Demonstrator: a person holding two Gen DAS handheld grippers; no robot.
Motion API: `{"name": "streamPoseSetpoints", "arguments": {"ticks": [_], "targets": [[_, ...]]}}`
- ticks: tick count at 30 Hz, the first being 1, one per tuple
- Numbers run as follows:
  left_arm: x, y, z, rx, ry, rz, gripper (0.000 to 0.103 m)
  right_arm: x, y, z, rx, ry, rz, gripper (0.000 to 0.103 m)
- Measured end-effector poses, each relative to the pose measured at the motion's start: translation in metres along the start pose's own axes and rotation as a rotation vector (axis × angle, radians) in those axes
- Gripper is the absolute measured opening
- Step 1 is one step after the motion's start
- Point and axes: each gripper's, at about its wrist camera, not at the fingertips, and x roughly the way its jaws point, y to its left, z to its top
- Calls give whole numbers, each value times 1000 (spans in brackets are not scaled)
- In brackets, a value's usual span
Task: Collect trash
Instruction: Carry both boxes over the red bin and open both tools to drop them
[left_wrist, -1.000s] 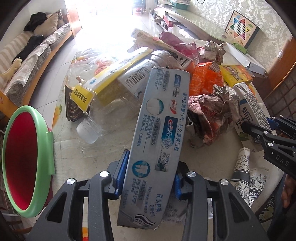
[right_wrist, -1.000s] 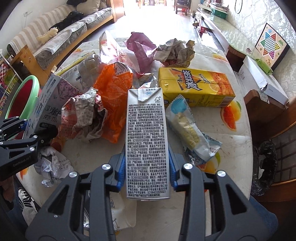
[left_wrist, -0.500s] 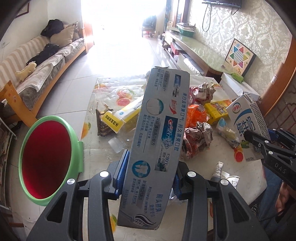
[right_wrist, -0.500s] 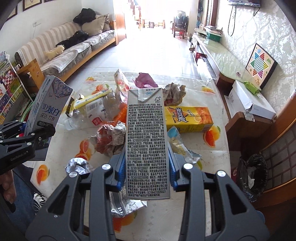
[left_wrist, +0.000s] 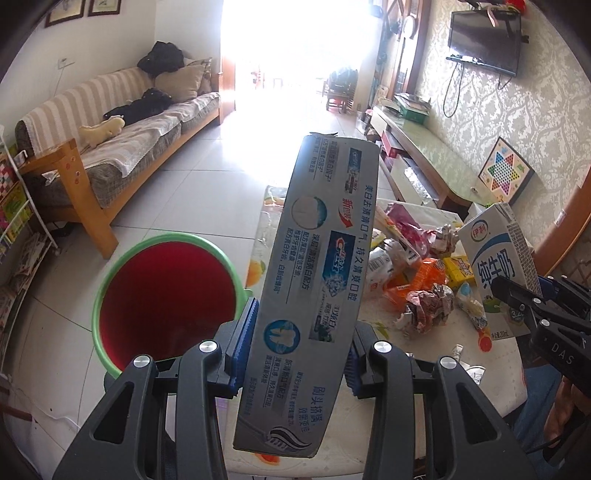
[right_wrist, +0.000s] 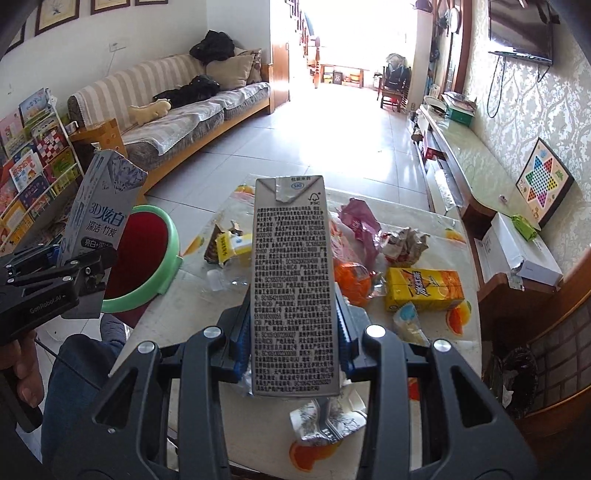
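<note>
The left gripper (left_wrist: 295, 350) clamps a toothpaste box (left_wrist: 314, 280) by its long sides, its top toward 12 o'clock, clear of the table (left_wrist: 373, 446). The right gripper (right_wrist: 293, 343) pinches a milk carton (right_wrist: 291, 284) likewise. The bin (left_wrist: 110, 277) waits at 9 o'clock, likely the drop point; more litter remains on the table.

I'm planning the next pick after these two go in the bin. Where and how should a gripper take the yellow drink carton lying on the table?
The yellow drink carton lies flat on its broad side on the table, its long axis running left to right in the right wrist view. Probably best to come from above and close across its narrow width near the middle; the flat parallel long edges suit two fingers.
</note>
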Motion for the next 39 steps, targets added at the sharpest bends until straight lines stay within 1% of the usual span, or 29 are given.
{"name": "streamPoseSetpoints", "arguments": {"ticks": [5, 12, 18, 22, 28, 32, 33, 39], "targets": [[-3, 38, 4, -55, -17, 50, 38, 12, 37, 20, -41, -6, 48, 36], [1, 95, 12, -140, -16, 123, 38, 35, 88, 45, -92, -9, 123, 36], [12, 125, 16, -182, -10, 171, 38, 52, 123, 62, -119, -10, 173, 36], [20, 145, 18, -215, 1, 197, 38, 63, 138, 70, -136, -6, 194, 36], [35, 163, 19, -237, 36, 223, 38, 79, 151, 75, -147, 12, 215, 36], [43, 168, 15, -241, 65, 238, 39, 89, 163, 77, -155, 27, 229, 36], [44, 170, 14, -244, 69, 240, 40, 91, 164, 78, -158, 30, 232, 36], [46, 177, 11, -252, 78, 246, 39, 101, 178, 78, -178, 44, 250, 36]]}}
